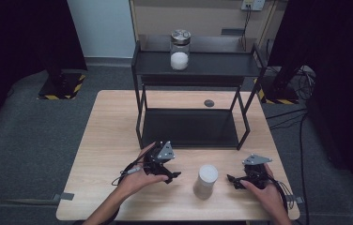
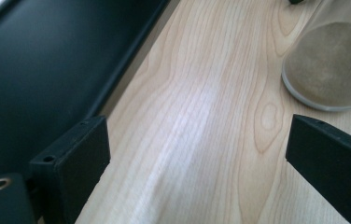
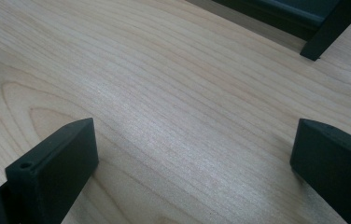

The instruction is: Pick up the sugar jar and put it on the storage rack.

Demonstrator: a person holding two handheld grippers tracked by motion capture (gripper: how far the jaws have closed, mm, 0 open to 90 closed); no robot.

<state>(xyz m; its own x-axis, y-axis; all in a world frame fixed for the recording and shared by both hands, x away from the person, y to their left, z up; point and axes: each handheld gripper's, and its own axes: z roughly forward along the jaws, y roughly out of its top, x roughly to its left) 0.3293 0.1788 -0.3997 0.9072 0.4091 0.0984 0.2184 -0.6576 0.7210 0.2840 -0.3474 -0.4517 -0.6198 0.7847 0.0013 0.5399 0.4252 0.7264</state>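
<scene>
High view: a wooden counter [image 1: 109,122] carries a black 2-tier rack [image 1: 191,75] at its far side, and a glass jar [image 1: 206,181] with a pale lid stands near the counter's near edge, between the 2 grippers. The left gripper [image 1: 173,176] rests low over the counter just to the jar's left, with a gap of bare wood between its tips and the jar. The right gripper [image 1: 231,179] sits just to the jar's right, nearer the counter's near right corner, its tips pointing toward the jar and close to it; whether they touch the glass cannot be told from here. A second jar [image 1: 180,49], with a metal lid and white contents, stands on the rack's top shelf, well apart from both hands. A small dark disc [image 1: 209,102] lies on the counter near its far edge, under the rack's upper shelf.

Left gripper view: the 2 black jaws stand wide apart with nothing but wood grain between them. The jar's rounded base [image 2: 328,70], holding brownish grainy contents, sits ahead and off to the right, beyond the right-hand jaw and outside the gap. The rack's dark bottom shelf [image 2: 47,60] runs along the left.

Right gripper view: the jaws are likewise spread wide over bare counter, clamped on nothing. A dark sliver at the left edge may be the jar, though it is too little to tell. A rack leg [image 3: 325,32] stands ahead at the upper right.
</scene>
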